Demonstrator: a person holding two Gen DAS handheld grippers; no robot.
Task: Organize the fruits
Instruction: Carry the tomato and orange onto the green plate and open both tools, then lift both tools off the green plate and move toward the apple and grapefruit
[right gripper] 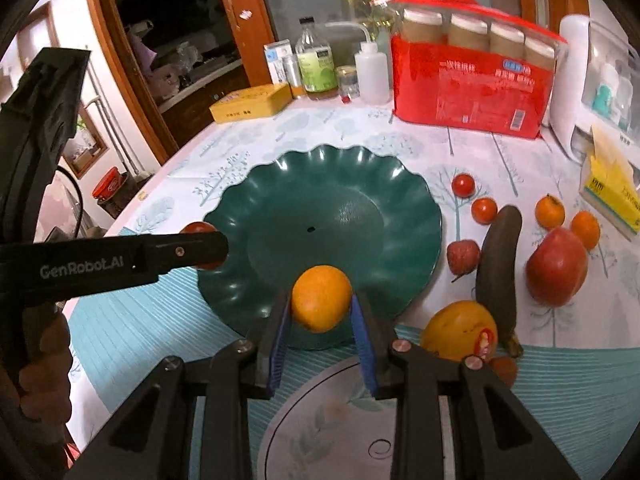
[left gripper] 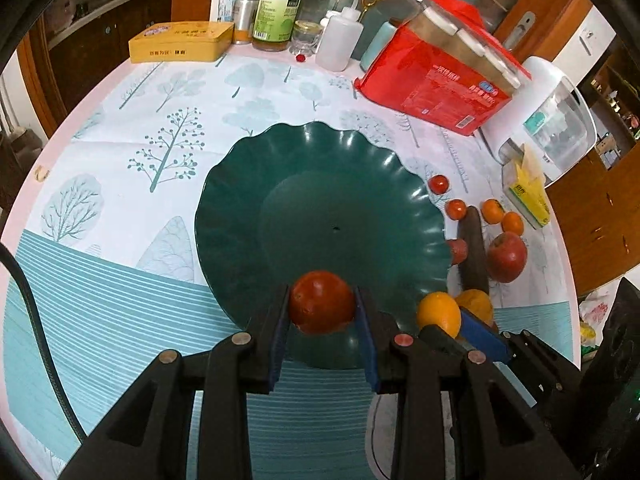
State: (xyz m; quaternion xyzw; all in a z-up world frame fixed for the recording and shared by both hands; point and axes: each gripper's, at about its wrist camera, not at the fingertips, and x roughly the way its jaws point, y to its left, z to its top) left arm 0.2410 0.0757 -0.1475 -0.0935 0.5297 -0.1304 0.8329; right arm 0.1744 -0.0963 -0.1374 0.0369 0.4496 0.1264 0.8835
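Note:
My left gripper (left gripper: 322,303) is shut on a red tomato (left gripper: 320,300), held above the near rim of the dark green scalloped plate (left gripper: 312,184). In the right wrist view that gripper (right gripper: 208,246) comes in from the left at the plate's rim (right gripper: 328,160). My right gripper (right gripper: 321,300) is shut on an orange (right gripper: 321,296), also over the plate's near edge. The same orange (left gripper: 439,314) shows at lower right in the left wrist view. The plate has nothing in it.
Right of the plate lie two small tomatoes (right gripper: 463,185), a dark banana (right gripper: 498,260), a red apple (right gripper: 557,266), two small oranges (right gripper: 550,211), a strawberry-like fruit (right gripper: 463,256) and a yellow fruit (right gripper: 460,330). Bottles (right gripper: 318,66), a red bag (right gripper: 472,88), a yellow box (right gripper: 250,106) and a tissue pack (right gripper: 612,188) line the table's far side.

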